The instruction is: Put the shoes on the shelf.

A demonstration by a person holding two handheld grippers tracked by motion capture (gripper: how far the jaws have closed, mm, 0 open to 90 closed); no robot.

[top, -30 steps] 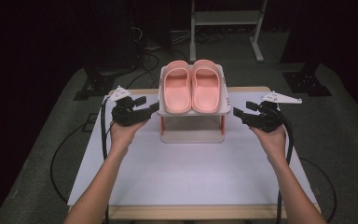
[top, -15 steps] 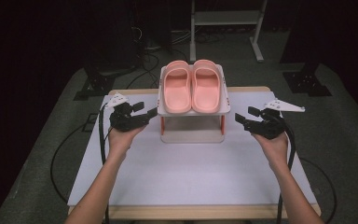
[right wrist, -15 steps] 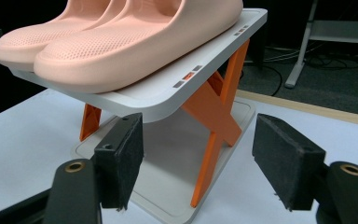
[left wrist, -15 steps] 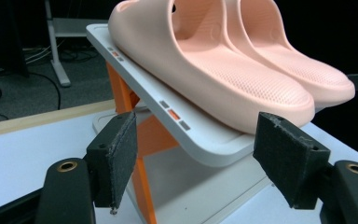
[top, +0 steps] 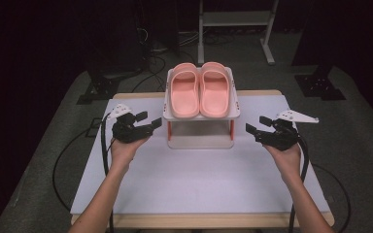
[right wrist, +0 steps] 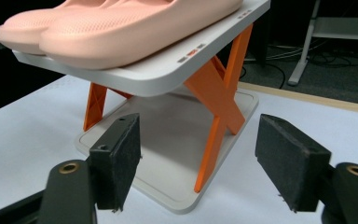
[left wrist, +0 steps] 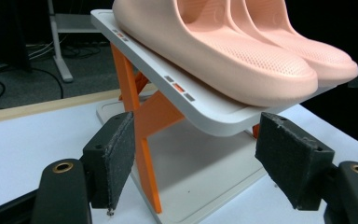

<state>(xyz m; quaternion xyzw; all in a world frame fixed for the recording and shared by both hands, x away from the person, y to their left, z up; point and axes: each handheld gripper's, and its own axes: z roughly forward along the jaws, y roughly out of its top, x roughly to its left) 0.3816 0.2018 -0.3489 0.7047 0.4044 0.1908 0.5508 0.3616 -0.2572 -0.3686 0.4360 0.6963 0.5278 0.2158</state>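
You are working at a table (top: 126, 194) under a white cover, in a dark room with grey carpet, loose cables on the floor and a metal stand behind. From above, your left gripper (top: 145, 125) sits just left of the rack (top: 201, 141), which stands mid-table toward the far edge, and your right gripper (top: 258, 130) sits a little farther off on the other side. Both have their jaws spread wide and hold nothing, each pointing in at the rack.

The high view hides the rack's legs; the gripper views bring them out as orange crossed struts (left wrist: 142, 121) between a white base and a white tilted shelf (right wrist: 177, 65). The left gripper view also shows small grey and orange marks along the shelf's edge.

The slippers (top: 200, 90) are a salmon-pink pair, side by side on the shelf and apparently touching, toes toward you. Close up, their uppers are finely dimpled and the toes reach the shelf's lower lip (left wrist: 233, 123).
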